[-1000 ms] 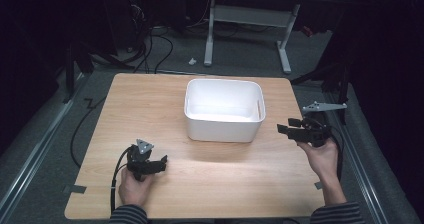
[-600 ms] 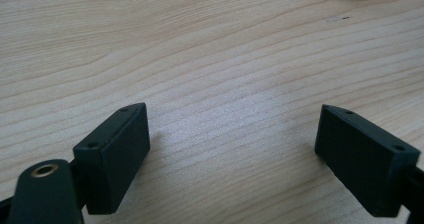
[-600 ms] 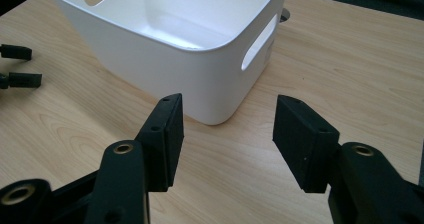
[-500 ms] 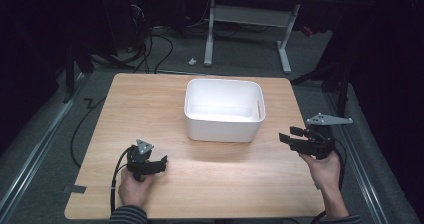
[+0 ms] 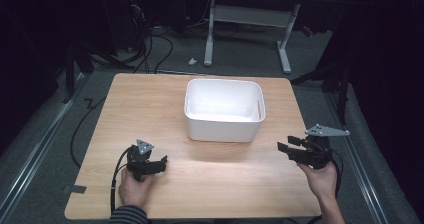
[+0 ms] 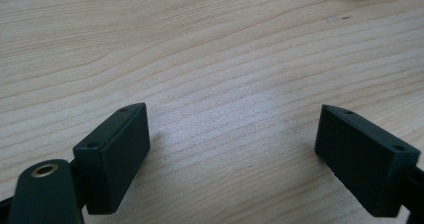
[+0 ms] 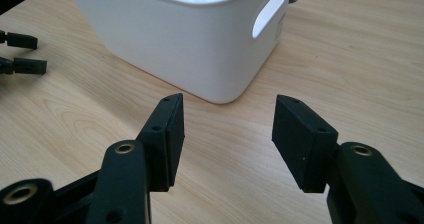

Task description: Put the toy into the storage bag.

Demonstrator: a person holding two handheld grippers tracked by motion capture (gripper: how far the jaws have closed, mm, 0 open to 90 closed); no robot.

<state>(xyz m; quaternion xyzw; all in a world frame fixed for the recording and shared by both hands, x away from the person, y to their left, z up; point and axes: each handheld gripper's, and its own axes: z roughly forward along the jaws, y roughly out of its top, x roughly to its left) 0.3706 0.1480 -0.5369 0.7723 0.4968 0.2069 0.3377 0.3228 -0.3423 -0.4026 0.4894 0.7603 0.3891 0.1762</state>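
White plastic bin [image 5: 224,110] sits at table [image 5: 150,99] centre, handle slot facing my right gripper [image 7: 227,129]. Both my grippers are spread, nothing between the jaws; left gripper [image 6: 232,149] rests low over bare wood. To do this well, I judge: approach level, line one jaw with the slot, avoid nudging the wall.

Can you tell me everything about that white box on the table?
The white rectangular plastic tub has rounded corners, smooth glossy walls and an open top with no lid. An oval handle slot is cut into its end wall. It looks empty inside. It stands upright, flat on the light wooden table, near the middle toward the far edge. Nothing else touches it; both black grippers are apart from it.
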